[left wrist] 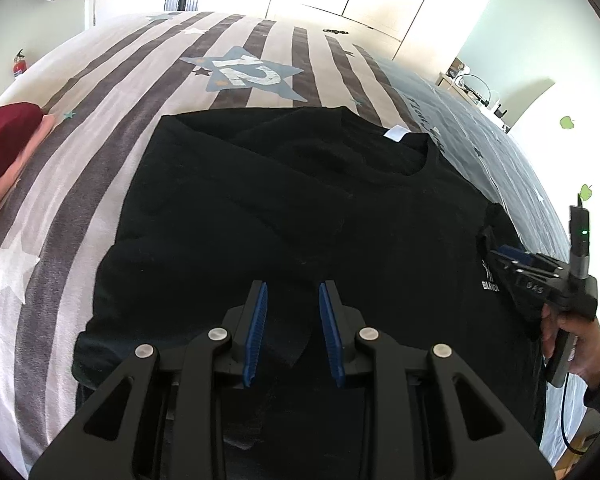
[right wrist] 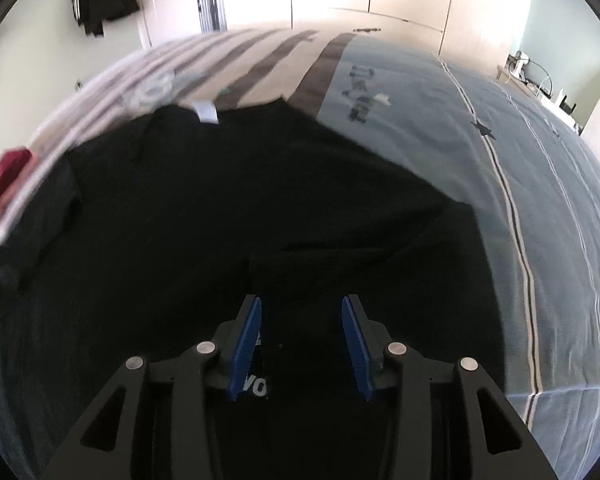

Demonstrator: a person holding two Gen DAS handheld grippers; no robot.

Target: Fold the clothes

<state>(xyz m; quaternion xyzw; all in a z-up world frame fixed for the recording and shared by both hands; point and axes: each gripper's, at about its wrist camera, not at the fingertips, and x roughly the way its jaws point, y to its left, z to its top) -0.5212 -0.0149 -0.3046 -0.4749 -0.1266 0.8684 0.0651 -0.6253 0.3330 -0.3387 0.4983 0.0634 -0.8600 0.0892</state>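
Black T-shirt (left wrist: 284, 216) spread flat on the striped bed cover (left wrist: 100, 152), collar and white neck label (left wrist: 396, 134) at the far end, hem toward the person. Long axis running from near edge to far edge, straight ahead of both claws. Left gripper (left wrist: 293, 300) hovering low over the near left part of the shirt, blue pads spread apart, nothing between them. Right gripper (right wrist: 302, 316) over the near right part, above the printed chest logo (right wrist: 256, 388), pads also spread wide and empty; in the left view seen at the shirt's right edge (left wrist: 500, 258). Right sleeve looking already turned inward; hard to confirm, because the fabric is very dark. Probably next: one near corner for each claw, then hem carried forward toward the collar. Pile of red and pink clothes (left wrist: 4, 148) lying apart on the left.
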